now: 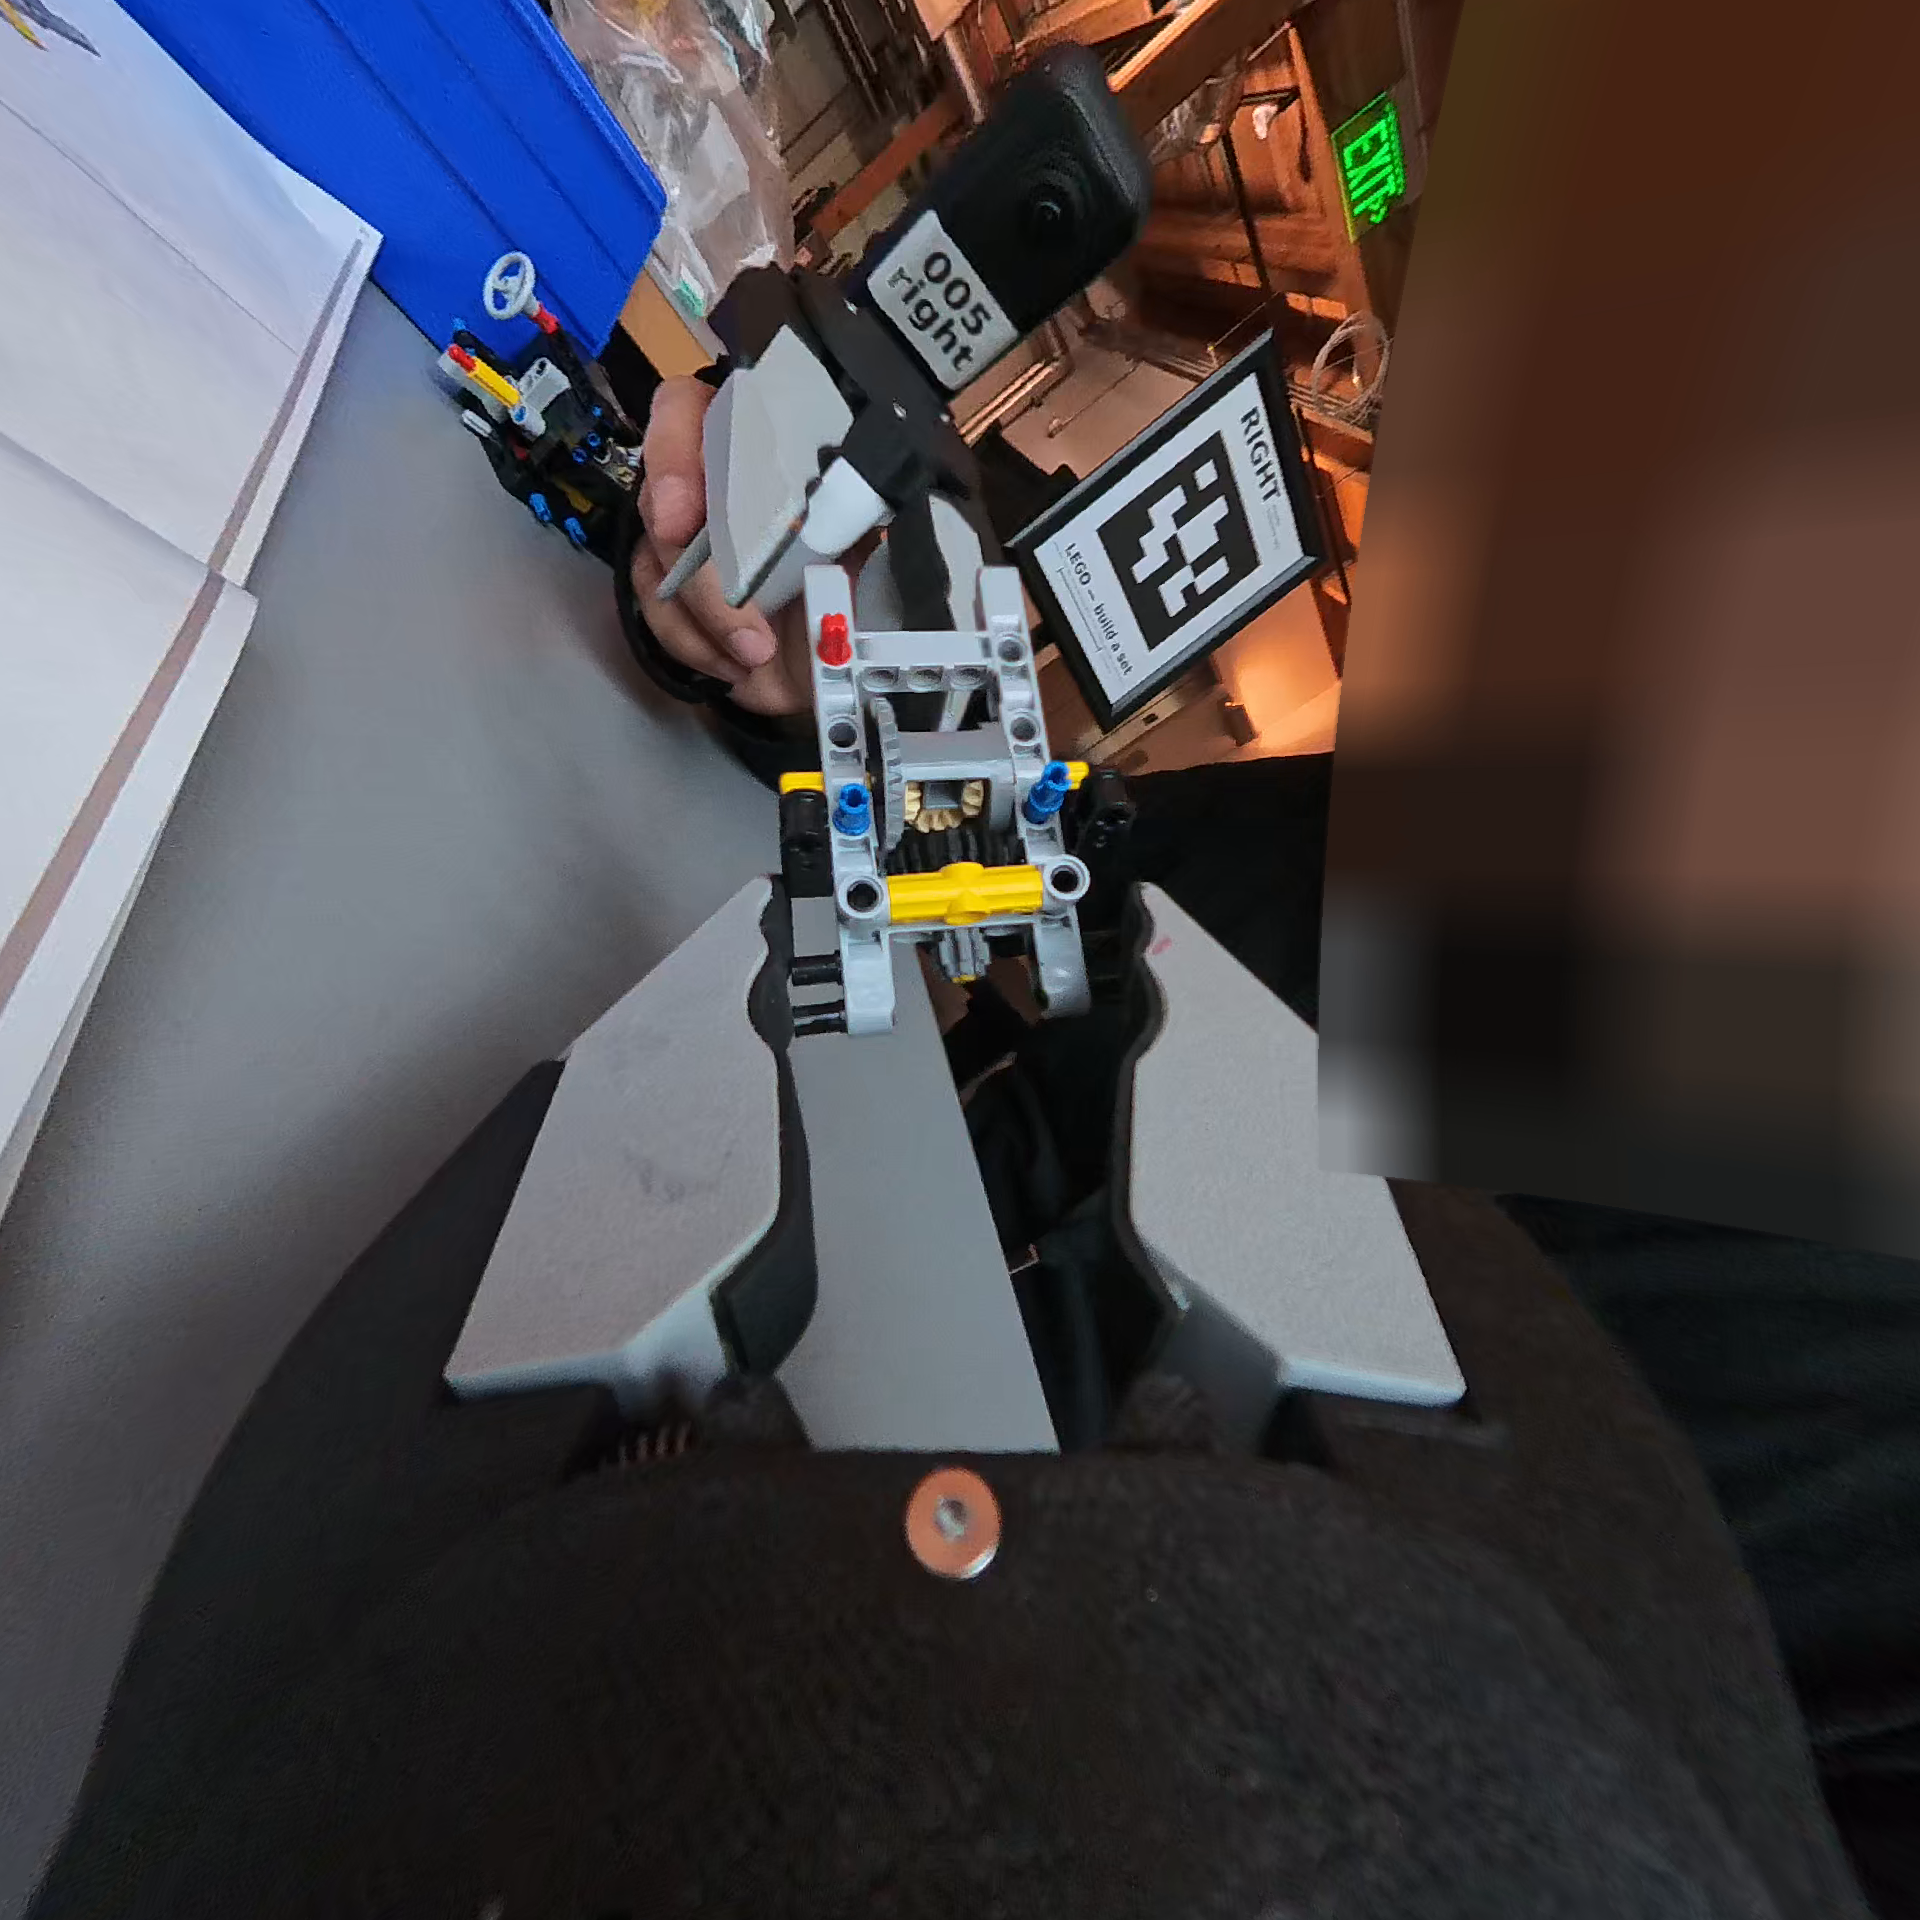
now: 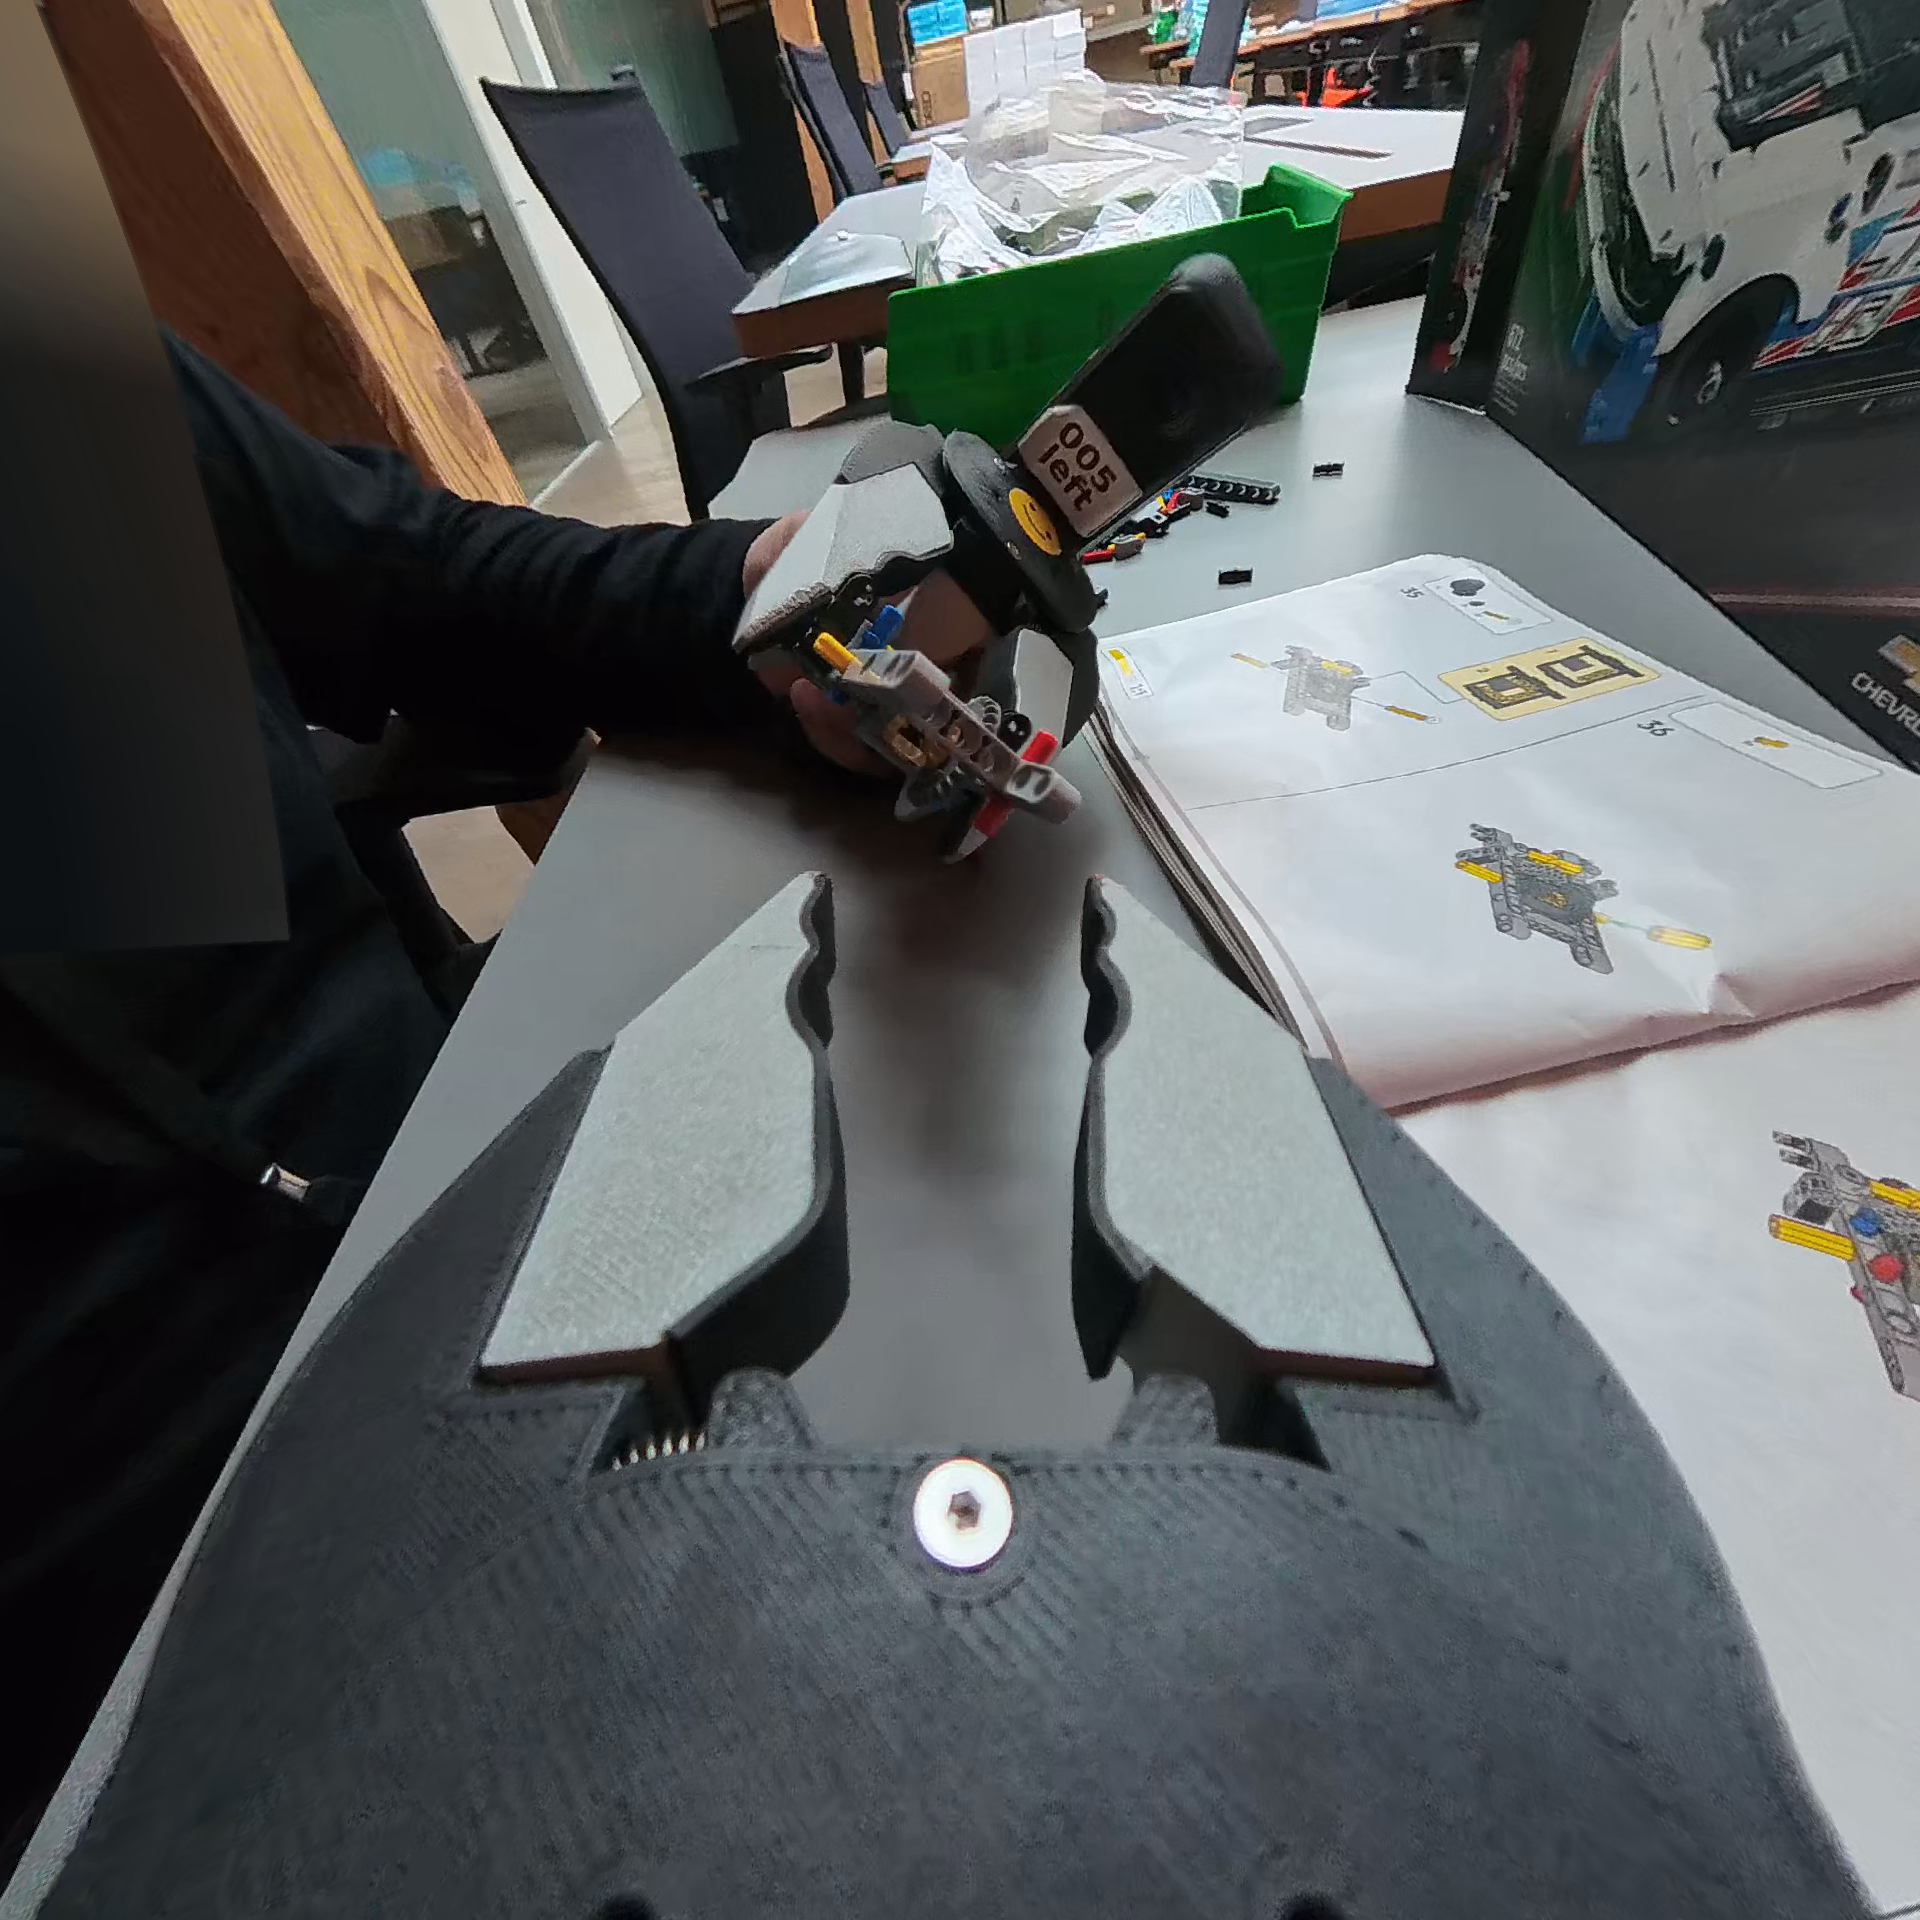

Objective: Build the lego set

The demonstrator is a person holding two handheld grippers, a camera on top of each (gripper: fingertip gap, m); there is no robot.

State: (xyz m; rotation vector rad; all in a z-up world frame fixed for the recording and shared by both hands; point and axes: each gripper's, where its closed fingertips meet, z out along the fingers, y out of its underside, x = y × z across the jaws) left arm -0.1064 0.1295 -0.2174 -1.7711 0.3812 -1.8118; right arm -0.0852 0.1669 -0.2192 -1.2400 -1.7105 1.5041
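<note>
Currently the left gripper (image 1: 951, 935) is clamped on the grey gear-frame subassembly (image 1: 951, 800), held above the table edge, while the right gripper (image 2: 956, 914) stands apart and empty, just beyond the frame's far end. Risk as I judge it: the grip sits only on the frame's near end, so a push from the right gripper could pivot it or pop the blue pins (image 1: 850, 808) and red pin (image 1: 832, 636). Ahead and to the right of the right gripper lie the open instruction booklet (image 2: 1507, 831), loose parts (image 2: 1195, 509) and green bin (image 2: 1091, 322); nothing lies between the grippers
</note>
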